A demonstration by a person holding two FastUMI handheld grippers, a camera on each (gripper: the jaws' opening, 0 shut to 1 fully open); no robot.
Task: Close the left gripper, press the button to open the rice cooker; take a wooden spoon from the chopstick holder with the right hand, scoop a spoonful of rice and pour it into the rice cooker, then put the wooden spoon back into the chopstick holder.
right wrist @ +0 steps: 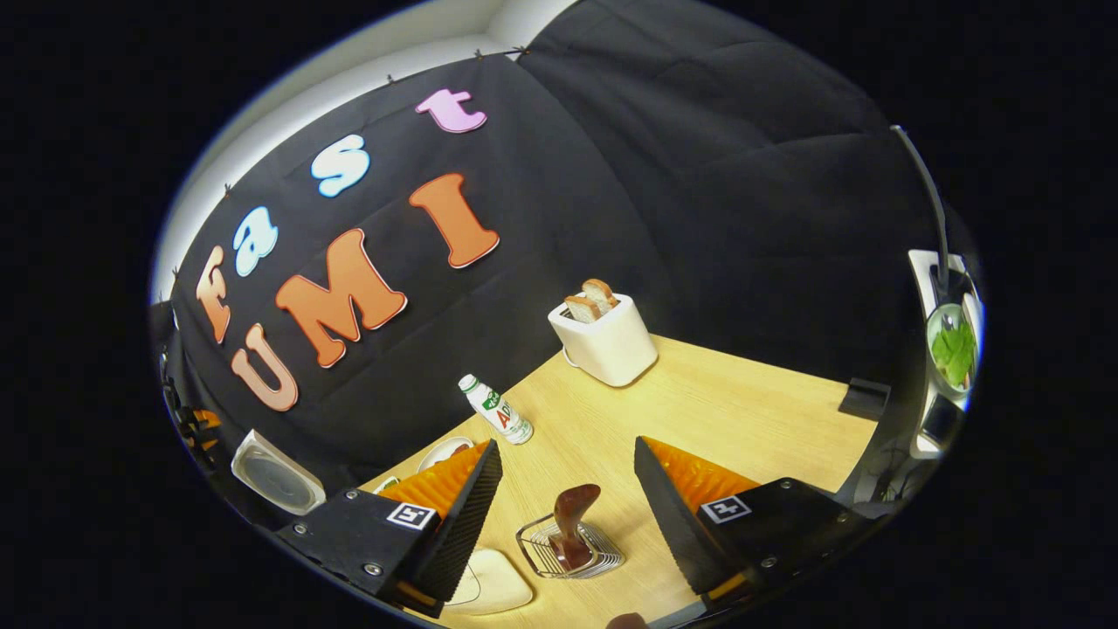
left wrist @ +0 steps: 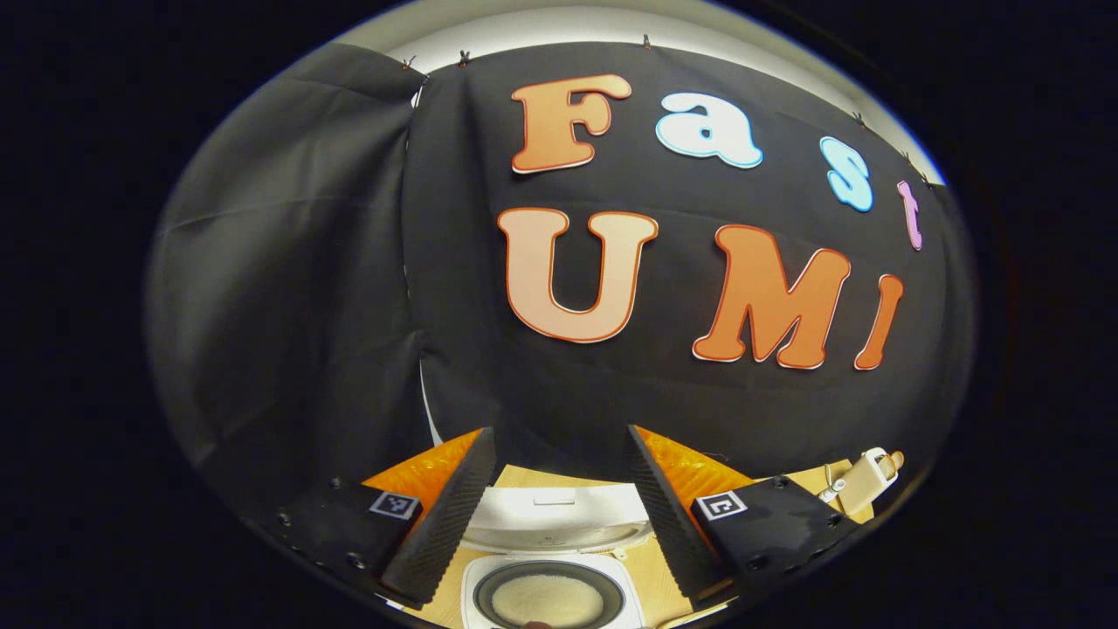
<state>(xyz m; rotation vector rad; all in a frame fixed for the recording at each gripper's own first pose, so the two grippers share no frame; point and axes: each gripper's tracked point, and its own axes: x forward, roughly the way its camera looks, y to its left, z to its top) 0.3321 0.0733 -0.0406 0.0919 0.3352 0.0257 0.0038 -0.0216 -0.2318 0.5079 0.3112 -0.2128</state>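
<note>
The white rice cooker [left wrist: 552,570] sits below my left gripper [left wrist: 559,432] with its lid [left wrist: 559,514] swung up, and white rice [left wrist: 546,599] lies in its inner pot. The left gripper hangs open above the cooker, touching nothing. In the right gripper view the cooker [right wrist: 273,477] stands at the far left. A dark wooden spoon [right wrist: 569,522] stands handle-up in a wire chopstick holder [right wrist: 603,559] on the table. My right gripper [right wrist: 568,444] is open, above and just behind the holder, holding nothing.
On the light wooden table [right wrist: 742,419] stand a white toaster [right wrist: 604,342] holding bread slices, a tilted small bottle [right wrist: 496,409], a small bowl [right wrist: 444,452] and a white dish [right wrist: 493,581]. A black block [right wrist: 865,397] lies at the right. A beige object [left wrist: 862,479] sits right of the cooker.
</note>
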